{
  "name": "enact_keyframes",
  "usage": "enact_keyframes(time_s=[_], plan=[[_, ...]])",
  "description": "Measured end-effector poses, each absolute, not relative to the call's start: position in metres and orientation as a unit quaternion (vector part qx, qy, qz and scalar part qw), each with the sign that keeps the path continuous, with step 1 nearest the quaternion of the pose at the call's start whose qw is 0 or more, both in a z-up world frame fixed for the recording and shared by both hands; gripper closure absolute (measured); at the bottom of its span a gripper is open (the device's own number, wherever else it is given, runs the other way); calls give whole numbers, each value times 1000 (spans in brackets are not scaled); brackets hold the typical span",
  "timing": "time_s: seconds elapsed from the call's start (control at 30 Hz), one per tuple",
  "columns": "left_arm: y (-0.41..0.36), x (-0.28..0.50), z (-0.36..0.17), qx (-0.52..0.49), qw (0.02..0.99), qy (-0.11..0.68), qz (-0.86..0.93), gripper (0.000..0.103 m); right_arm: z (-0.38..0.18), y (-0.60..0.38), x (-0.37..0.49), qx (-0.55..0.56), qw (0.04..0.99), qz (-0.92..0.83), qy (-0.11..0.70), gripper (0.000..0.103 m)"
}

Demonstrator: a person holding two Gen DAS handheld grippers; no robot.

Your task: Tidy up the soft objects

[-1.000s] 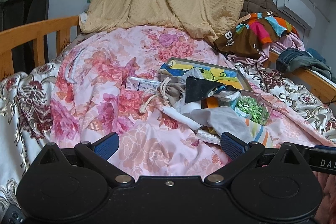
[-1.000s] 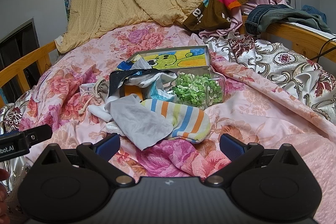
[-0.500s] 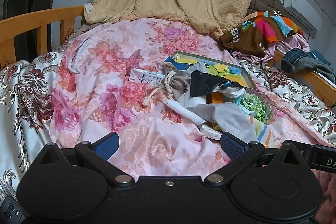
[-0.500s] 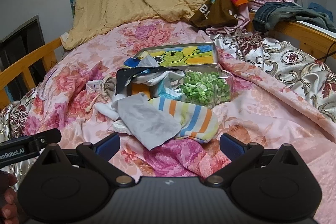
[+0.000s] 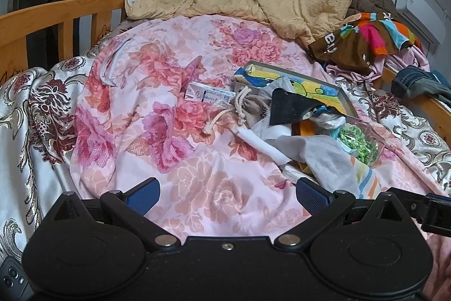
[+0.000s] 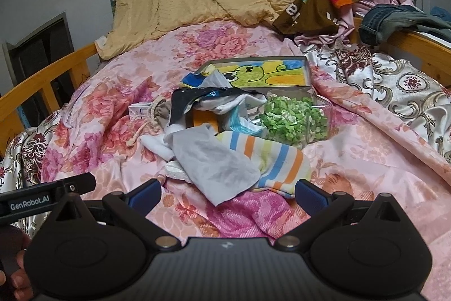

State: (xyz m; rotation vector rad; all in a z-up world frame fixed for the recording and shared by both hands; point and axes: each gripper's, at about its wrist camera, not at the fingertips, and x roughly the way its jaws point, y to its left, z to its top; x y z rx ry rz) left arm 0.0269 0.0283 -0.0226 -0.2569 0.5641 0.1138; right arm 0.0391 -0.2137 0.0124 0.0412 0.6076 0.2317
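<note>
The soft objects are lying in one loose heap at the middle of the floral quilt (image 6: 366,148): a grey cloth (image 6: 217,162) is draping over a striped sock (image 6: 276,160), with a white sock (image 6: 153,144), a black cloth (image 6: 183,103) and a drawstring pouch (image 6: 160,110) tangling behind them. You are holding the right gripper (image 6: 227,192) low and just short of the grey cloth, its blue pads spread wide and gripping nothing, which is likely setting up a pinch on that top layer. You are holding the left gripper (image 5: 227,192) over bare quilt to the left of the heap, equally wide and empty, probably waiting its turn. The right view is showing the clear tub of green pieces (image 6: 293,120) and the picture box (image 6: 262,72) head-on; the left view is exposing the small printed carton (image 5: 208,95) and the pouch cord (image 5: 217,123), which the right view is mostly hiding.
</note>
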Motion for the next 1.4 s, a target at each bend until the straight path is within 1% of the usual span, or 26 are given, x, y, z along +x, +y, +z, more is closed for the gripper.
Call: enact_keyframes(time_s=[0.43, 0.63, 0.8, 0.93, 1.13, 1.4], plan=[[17, 65, -38, -80, 955, 286, -6, 1, 16, -219, 70, 12, 942, 124, 311, 0], [16, 94, -38, -68, 956, 280, -45, 1, 21, -228, 91, -15, 947, 118, 298, 0], [17, 113, -34, -78, 954, 275, -85, 1, 19, -235, 114, -37, 940, 128, 315, 0], [9, 126, -32, -64, 952, 273, -125, 1, 14, -240, 137, -53, 932, 117, 338, 0], [-11, 141, -32, -15, 947, 263, -182, 1, 2, -253, 177, -21, 917, 123, 379, 0], [-30, 166, -39, 28, 929, 283, -236, 5, -22, -263, 208, 33, 902, 141, 406, 1]])
